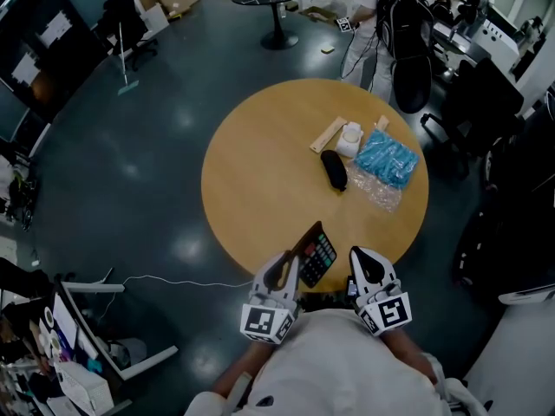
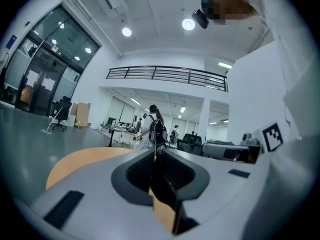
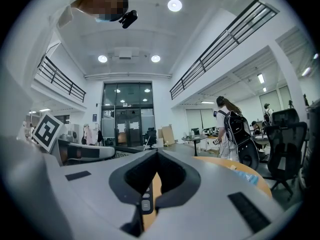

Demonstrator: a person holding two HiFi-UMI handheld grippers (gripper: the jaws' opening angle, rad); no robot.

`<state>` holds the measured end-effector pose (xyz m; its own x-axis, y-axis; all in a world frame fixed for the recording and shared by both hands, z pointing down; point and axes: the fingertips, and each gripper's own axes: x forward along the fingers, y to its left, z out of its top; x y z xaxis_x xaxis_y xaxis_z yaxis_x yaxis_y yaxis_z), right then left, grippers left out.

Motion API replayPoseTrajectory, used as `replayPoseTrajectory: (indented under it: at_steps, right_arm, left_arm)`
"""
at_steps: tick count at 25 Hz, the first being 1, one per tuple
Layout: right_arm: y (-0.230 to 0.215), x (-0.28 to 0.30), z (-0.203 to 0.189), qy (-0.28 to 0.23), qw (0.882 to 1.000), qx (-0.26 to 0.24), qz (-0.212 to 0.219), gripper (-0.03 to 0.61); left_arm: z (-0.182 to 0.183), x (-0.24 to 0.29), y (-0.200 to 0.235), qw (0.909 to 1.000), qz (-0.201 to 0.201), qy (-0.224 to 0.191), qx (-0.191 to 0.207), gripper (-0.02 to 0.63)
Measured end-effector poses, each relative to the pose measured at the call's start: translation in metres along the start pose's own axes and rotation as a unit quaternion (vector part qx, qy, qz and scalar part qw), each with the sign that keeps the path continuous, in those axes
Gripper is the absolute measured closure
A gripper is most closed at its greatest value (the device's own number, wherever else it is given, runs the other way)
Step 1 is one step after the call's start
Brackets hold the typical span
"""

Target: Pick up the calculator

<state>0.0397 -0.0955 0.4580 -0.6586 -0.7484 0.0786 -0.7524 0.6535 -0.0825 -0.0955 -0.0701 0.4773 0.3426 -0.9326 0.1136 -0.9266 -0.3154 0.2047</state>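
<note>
The calculator (image 1: 316,254), black with rows of keys, hangs tilted over the near edge of the round wooden table (image 1: 251,172). My left gripper (image 1: 290,256) is shut on its left edge. In the left gripper view the calculator (image 2: 162,181) shows edge-on as a thin dark slab pinched between the jaws of that gripper (image 2: 156,153). My right gripper (image 1: 359,254) stays just right of the calculator, its jaws together and empty. In the right gripper view the tips of that gripper (image 3: 157,153) meet, and a strip of the calculator's keys (image 3: 146,204) shows low in the slit.
Further back on the table lie a black case (image 1: 334,169), a blue packet (image 1: 388,159), a clear plastic bag (image 1: 375,189), a white object (image 1: 350,139) and a wooden strip (image 1: 328,134). A person with a backpack (image 1: 408,33) stands beyond the table. Office chairs stand at right.
</note>
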Motion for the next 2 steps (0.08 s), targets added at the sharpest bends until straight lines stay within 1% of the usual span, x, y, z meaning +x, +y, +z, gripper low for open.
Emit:
replayPoseTrajectory:
  at_steps: [2]
  right_arm:
    - [-0.0001, 0.0005, 0.0003, 0.0, 1.0, 0.0, 0.001, 0.564]
  left_arm:
    - [0.0002, -0.0003, 0.0001, 1.0, 0.0, -0.001, 0.001, 0.557]
